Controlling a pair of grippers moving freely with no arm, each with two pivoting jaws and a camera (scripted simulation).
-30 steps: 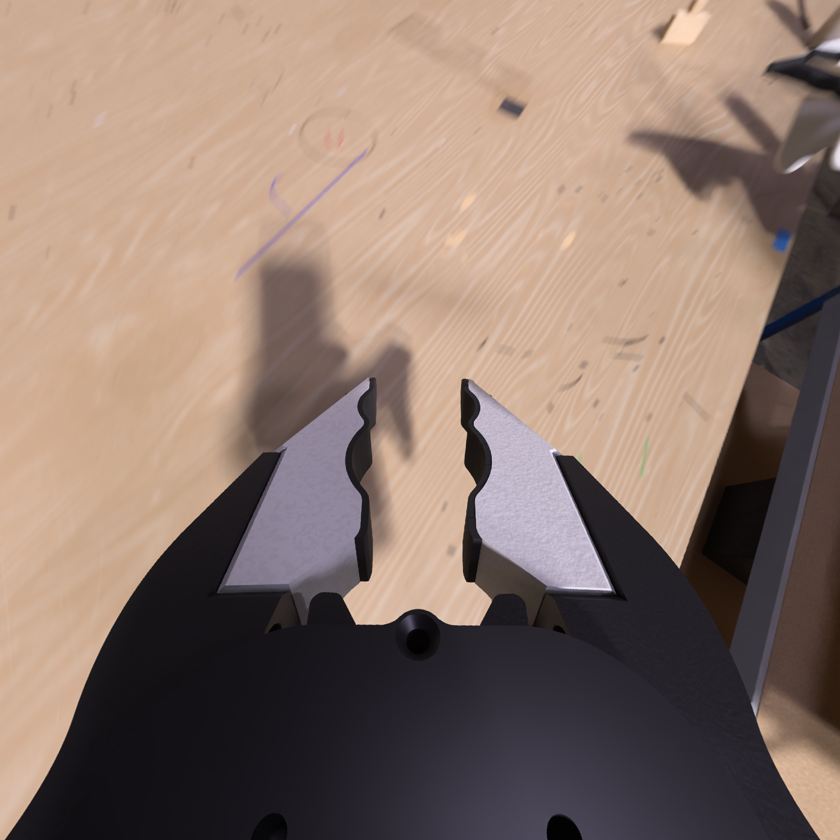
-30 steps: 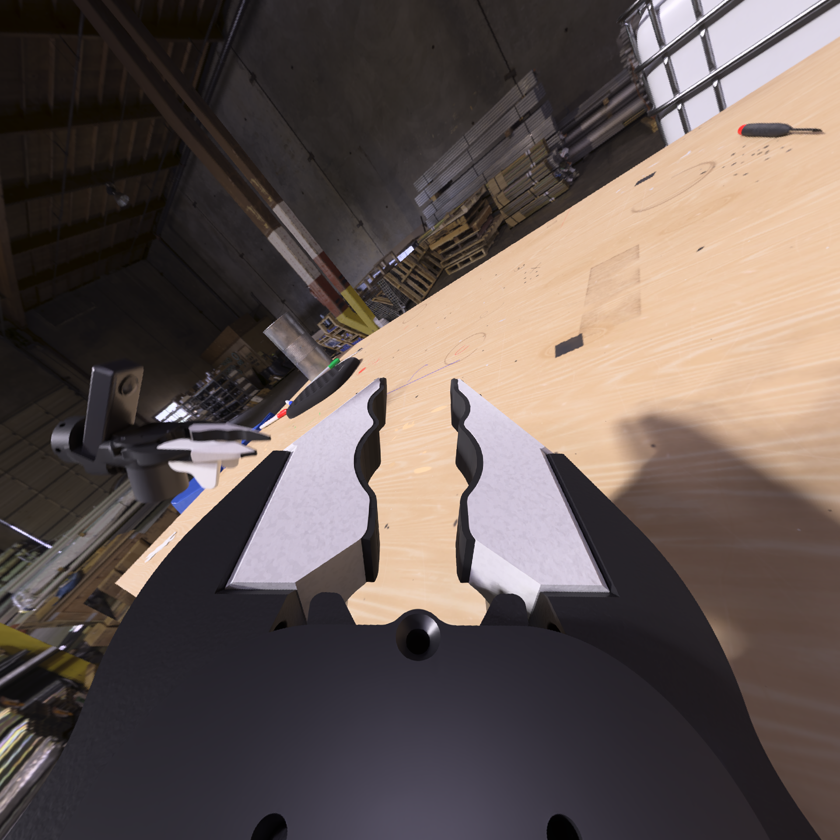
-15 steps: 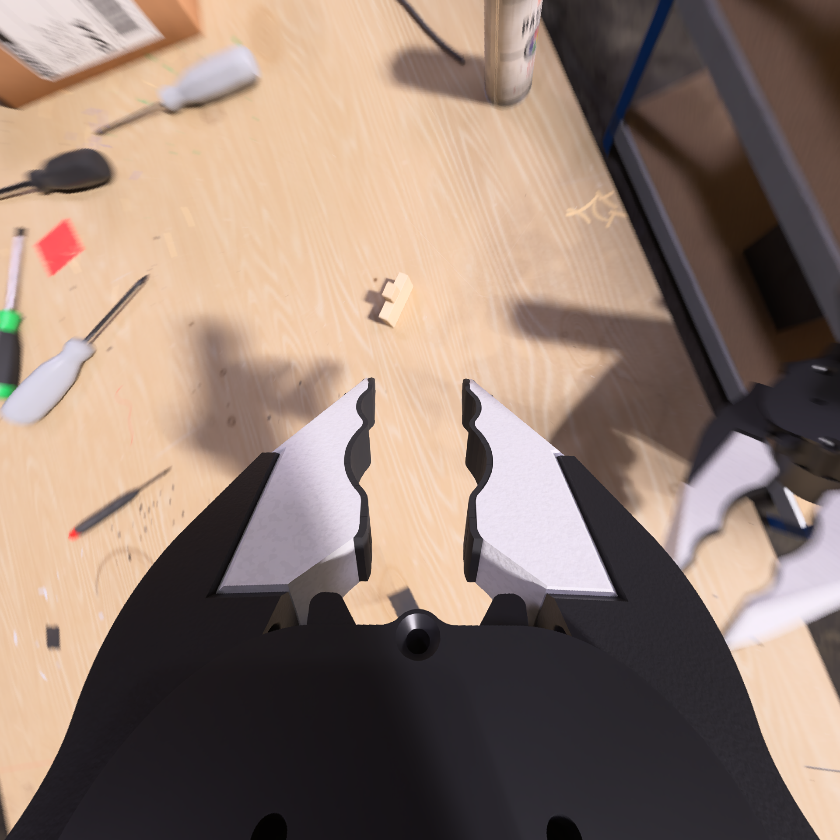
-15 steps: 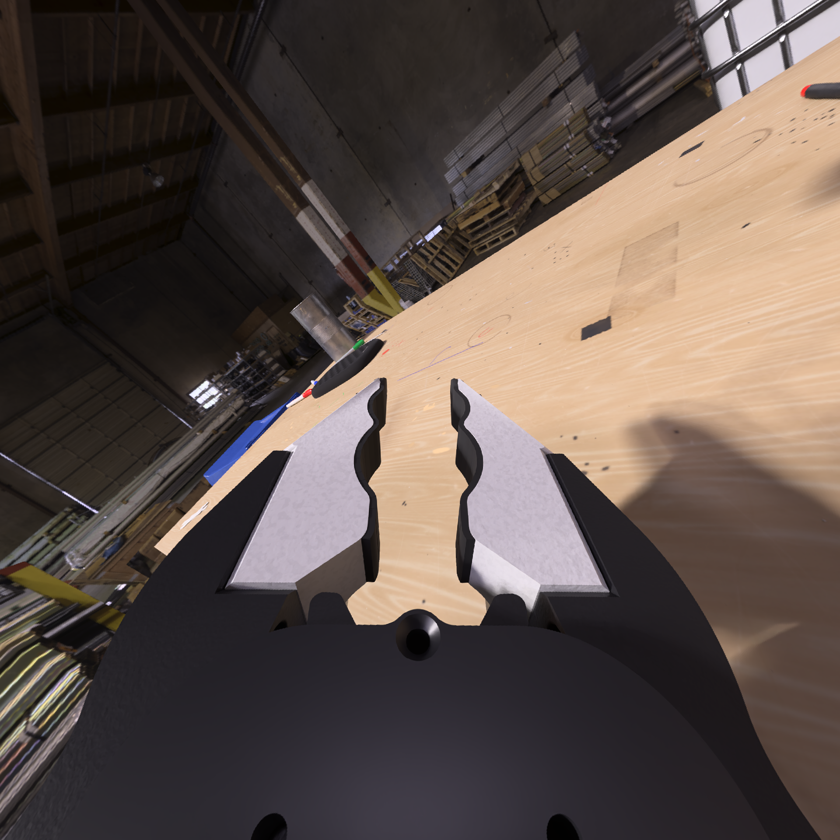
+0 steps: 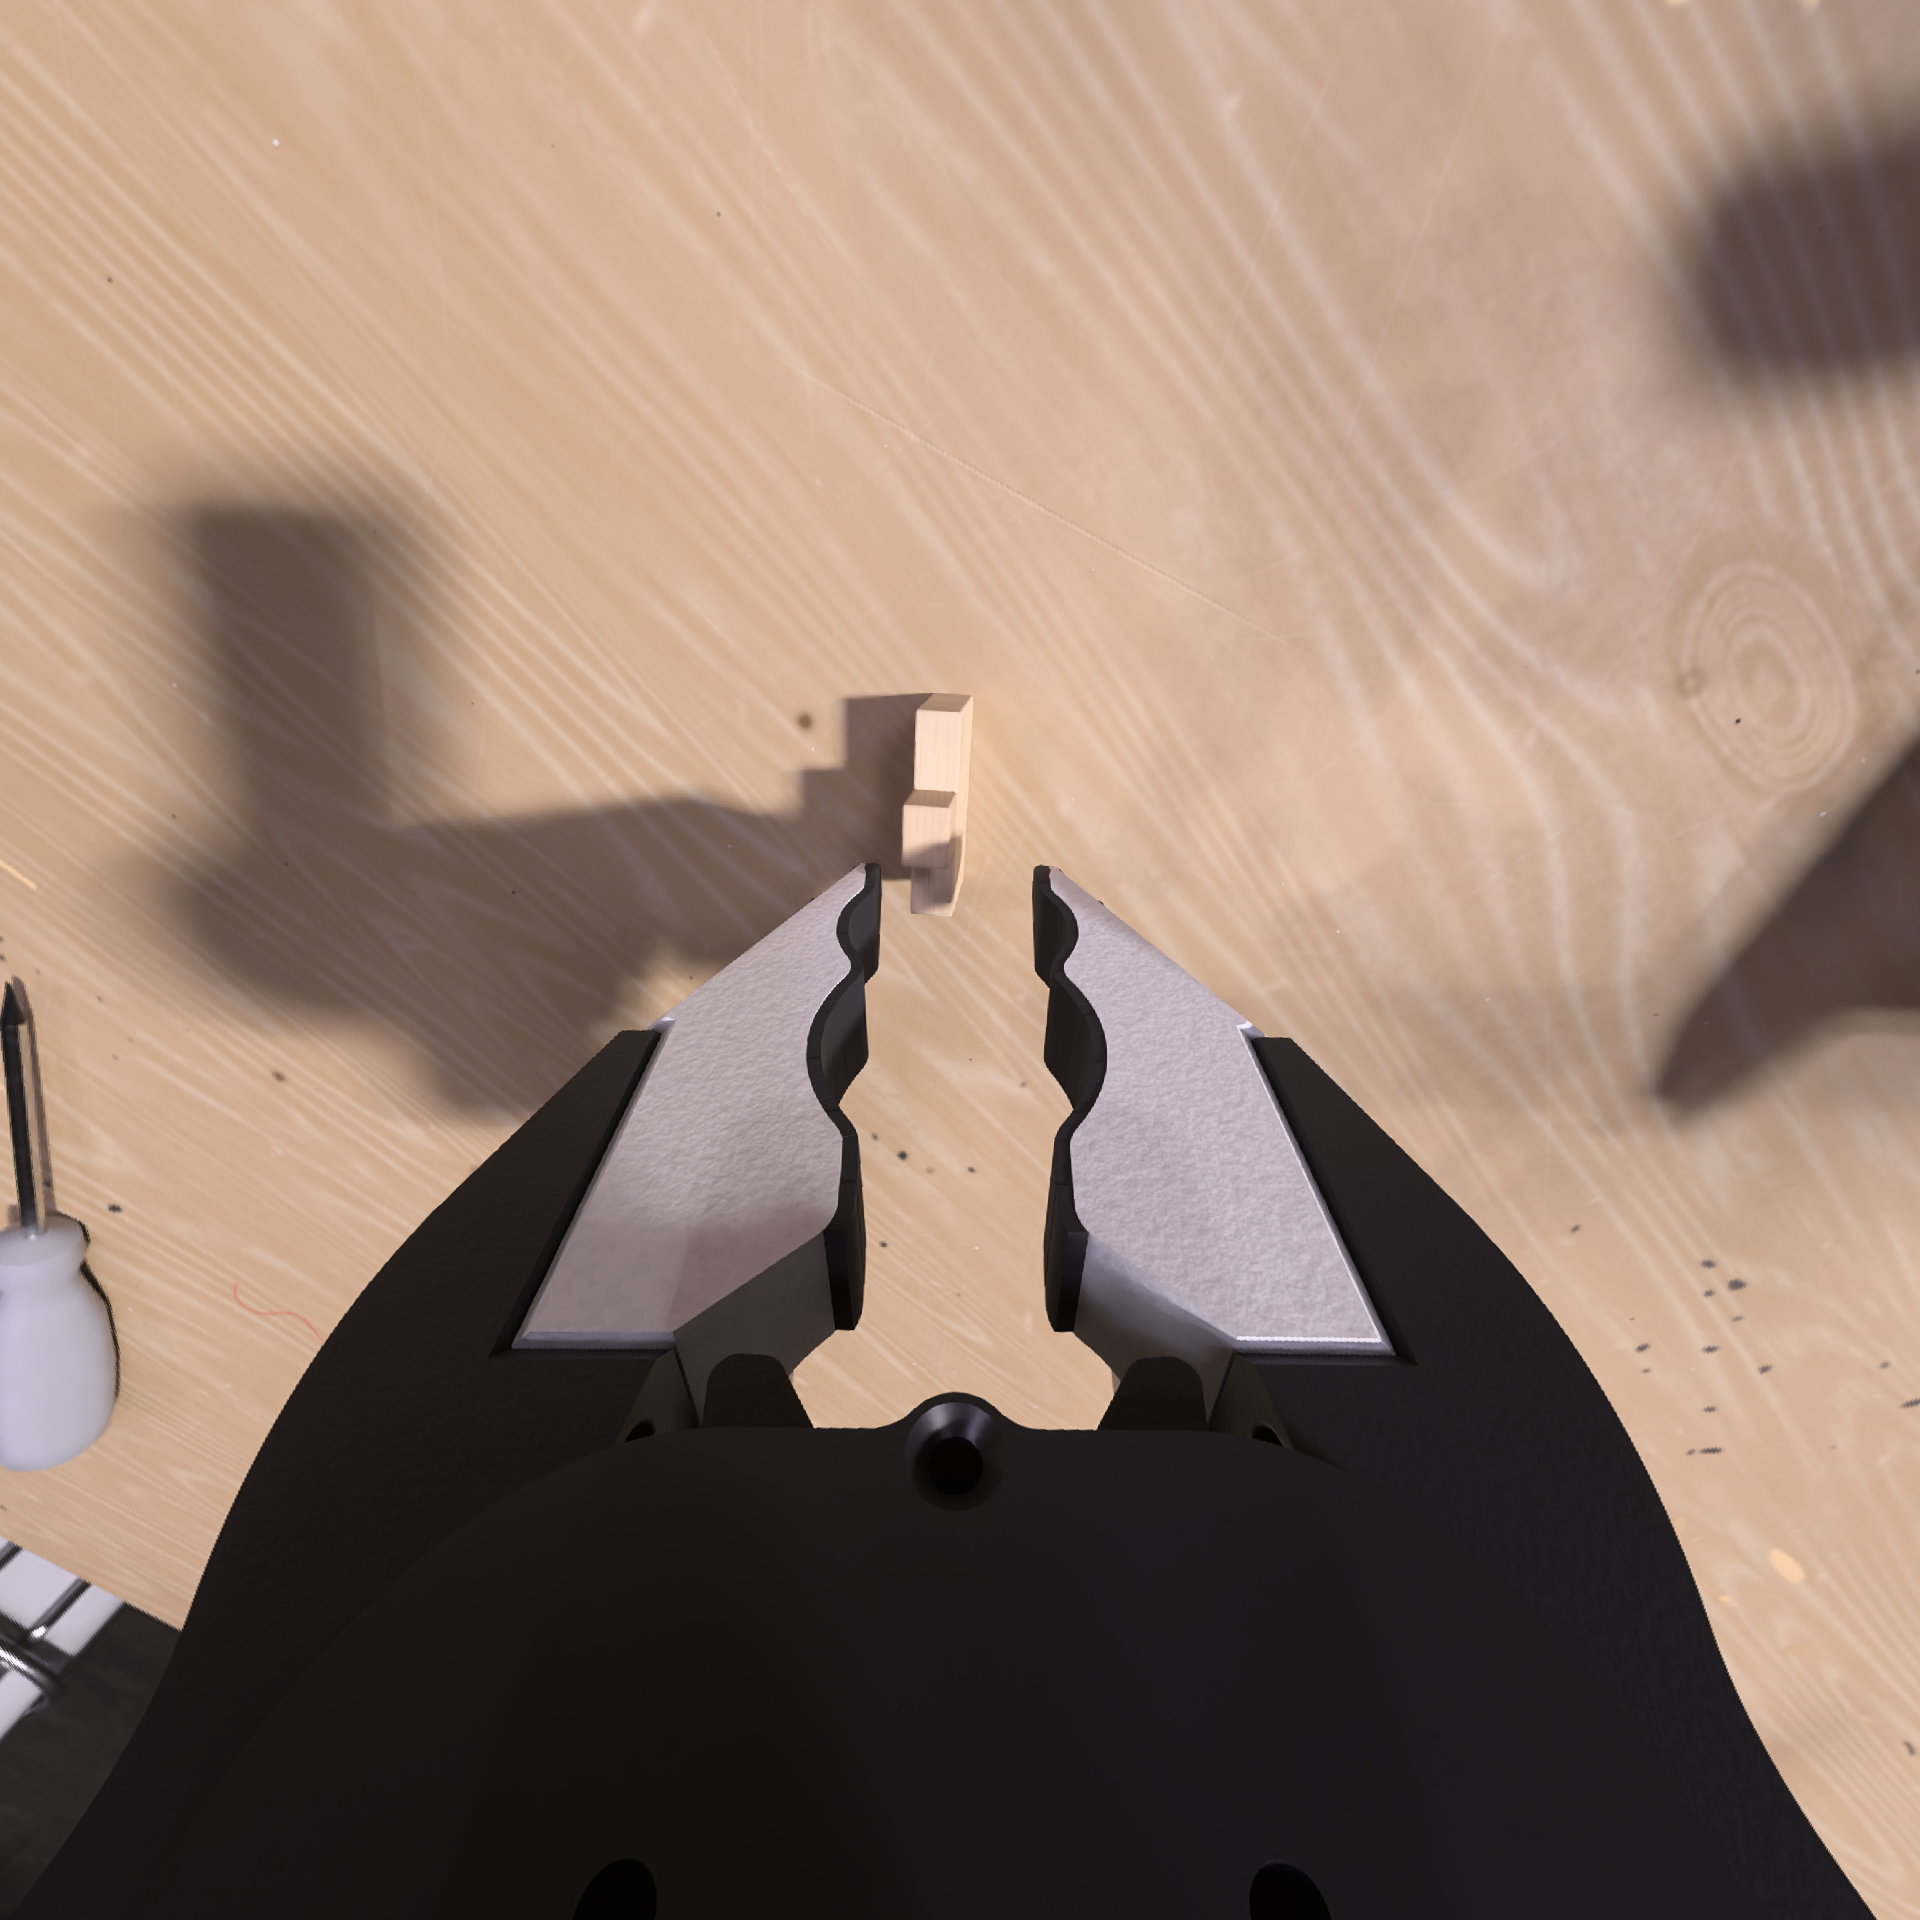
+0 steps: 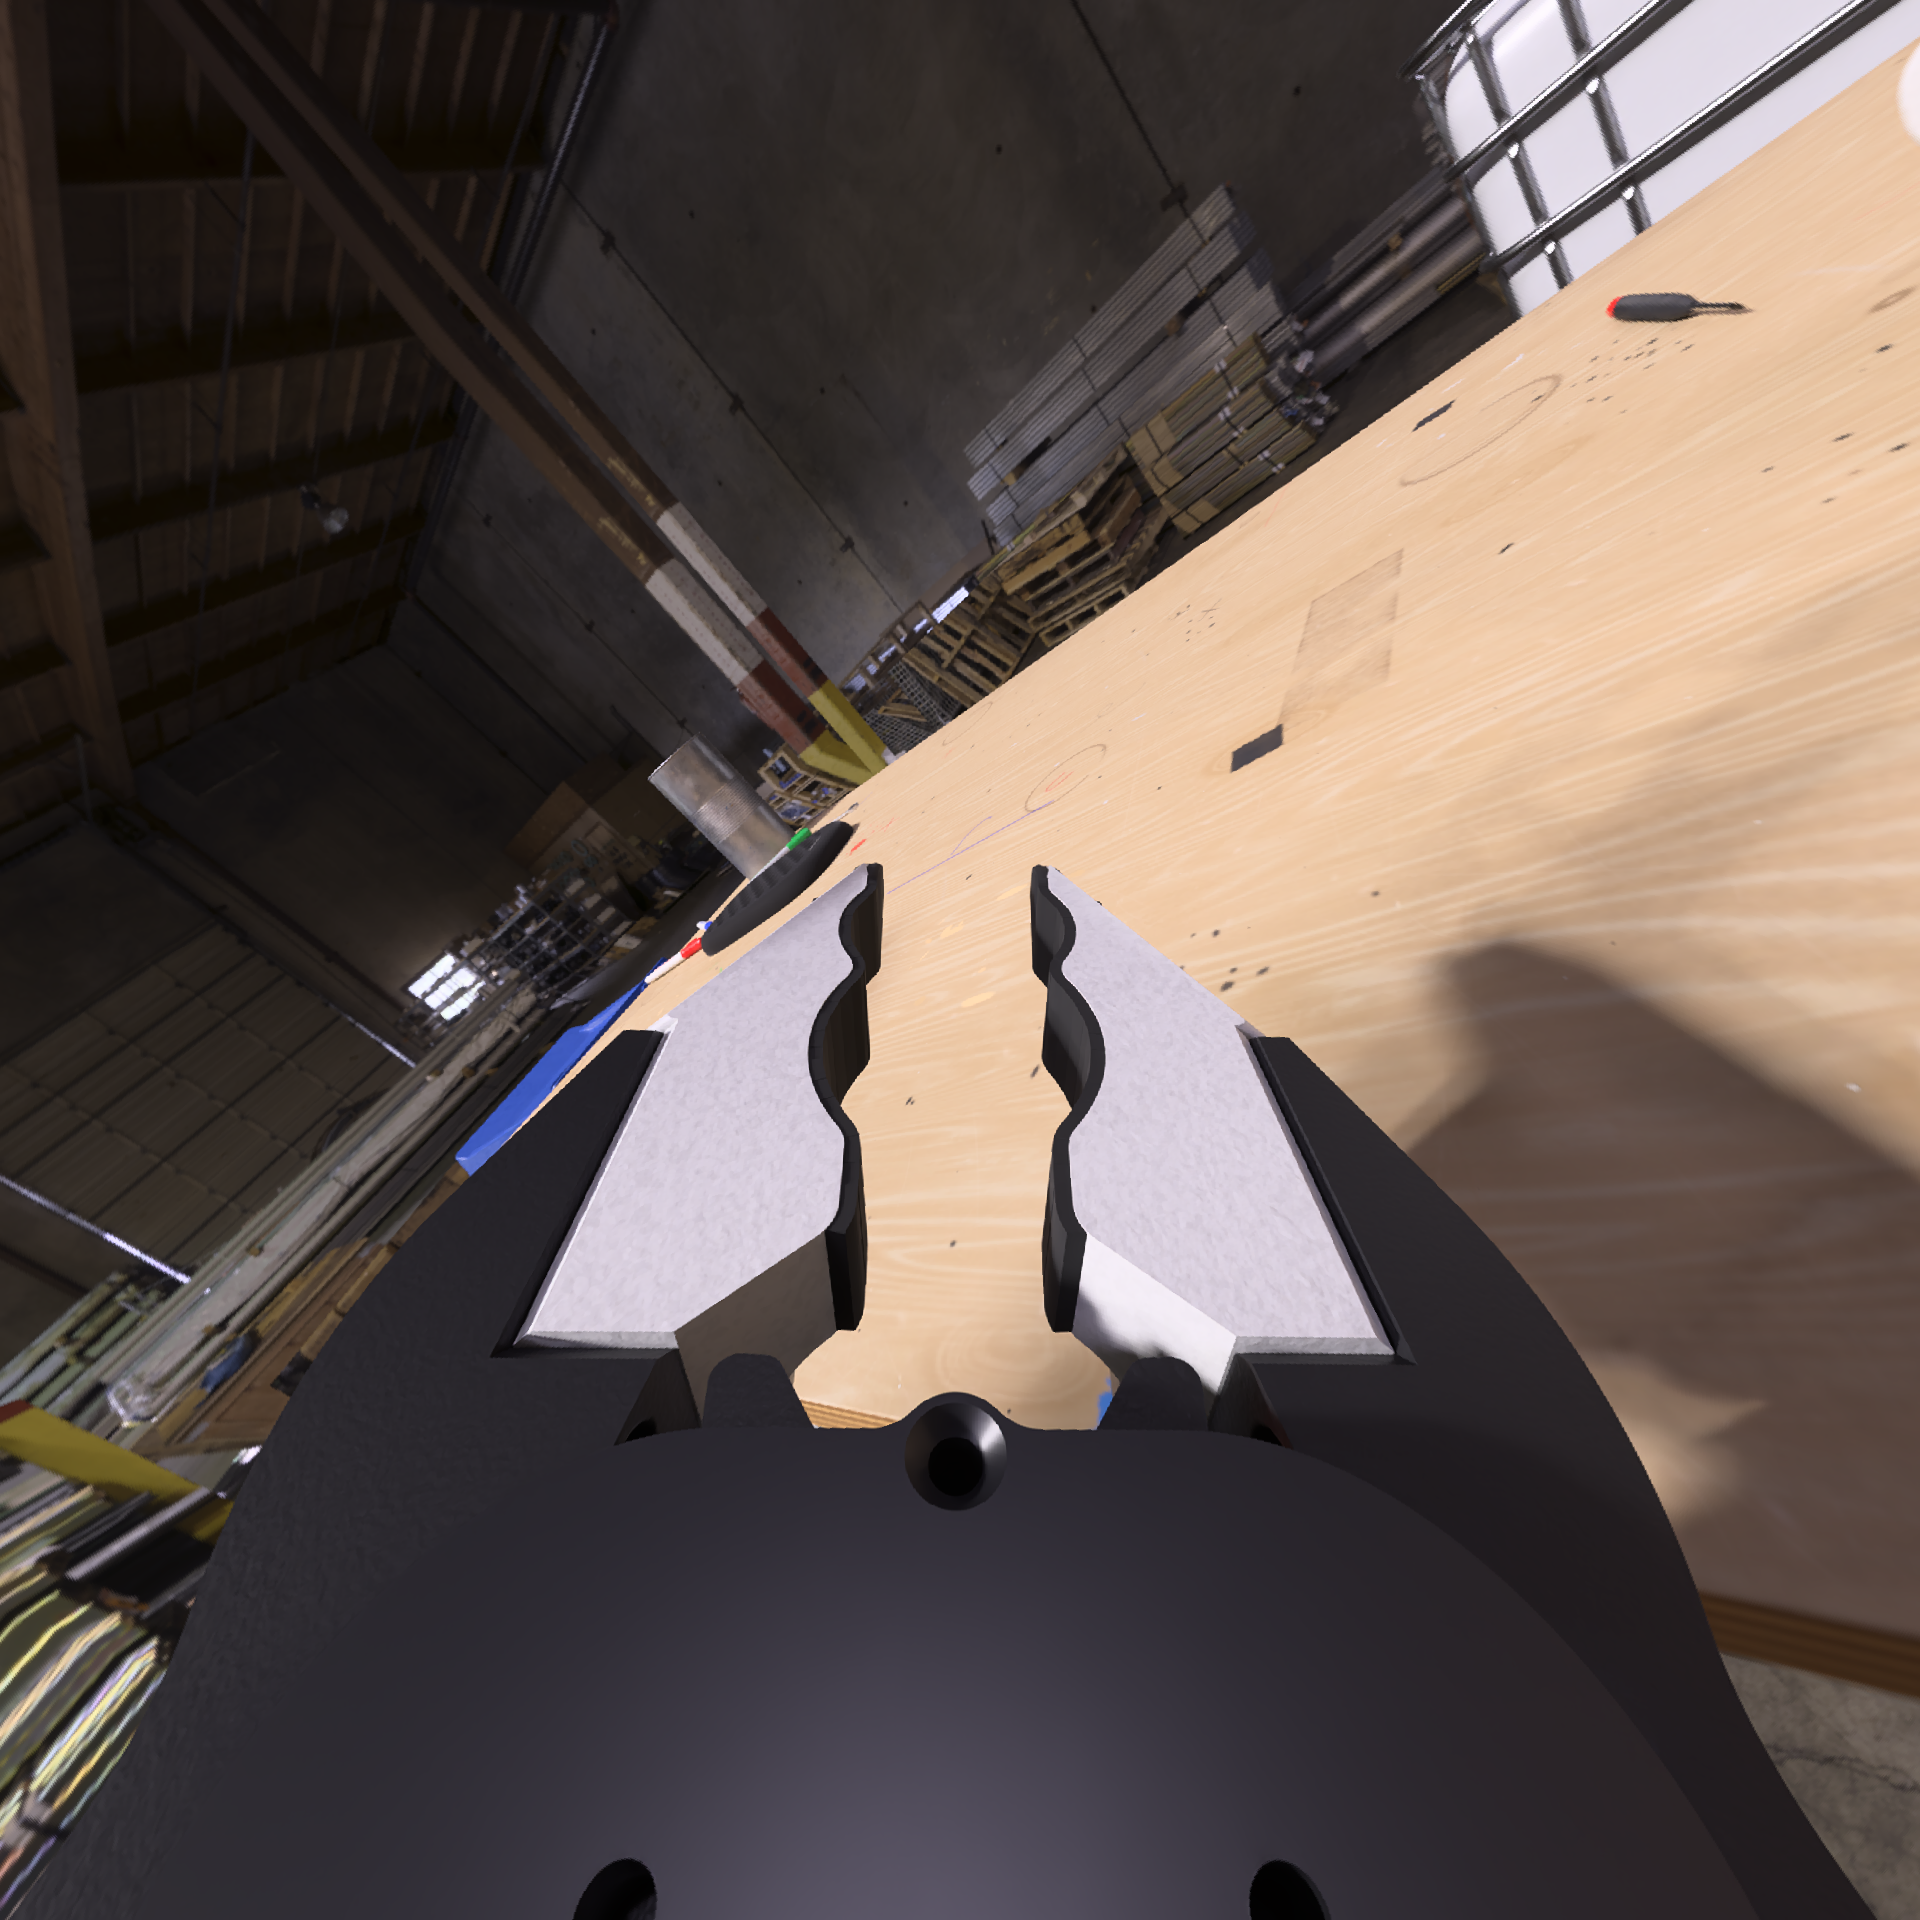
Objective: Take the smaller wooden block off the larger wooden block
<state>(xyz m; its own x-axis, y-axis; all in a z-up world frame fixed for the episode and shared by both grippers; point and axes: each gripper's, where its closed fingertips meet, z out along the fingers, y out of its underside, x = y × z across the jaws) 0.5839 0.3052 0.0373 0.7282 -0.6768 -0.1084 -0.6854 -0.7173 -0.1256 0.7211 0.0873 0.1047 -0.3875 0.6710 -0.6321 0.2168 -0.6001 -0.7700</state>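
Observation:
In the left wrist view a long pale wooden block (image 5: 943,756) lies on the plywood table (image 5: 1351,520). A smaller pale wooden block (image 5: 928,824) sits on it near its middle. My left gripper (image 5: 956,883) is open and empty, above the table, with its fingertips just short of the blocks' near end. My right gripper (image 6: 956,883) is open and empty, tilted over another stretch of the table (image 6: 1507,831). The blocks do not show in the right wrist view.
A white-handled screwdriver (image 5: 42,1320) lies at the left edge of the left wrist view. In the right wrist view a black tool (image 6: 774,888) lies near the table's left edge, a red-tipped black tool (image 6: 1662,308) lies far right, and warehouse pallets (image 6: 1143,520) stand beyond.
My left gripper has swung round and come much closer to the two blocks, which now lie just beyond its fingertips. My right gripper has shifted only slightly.

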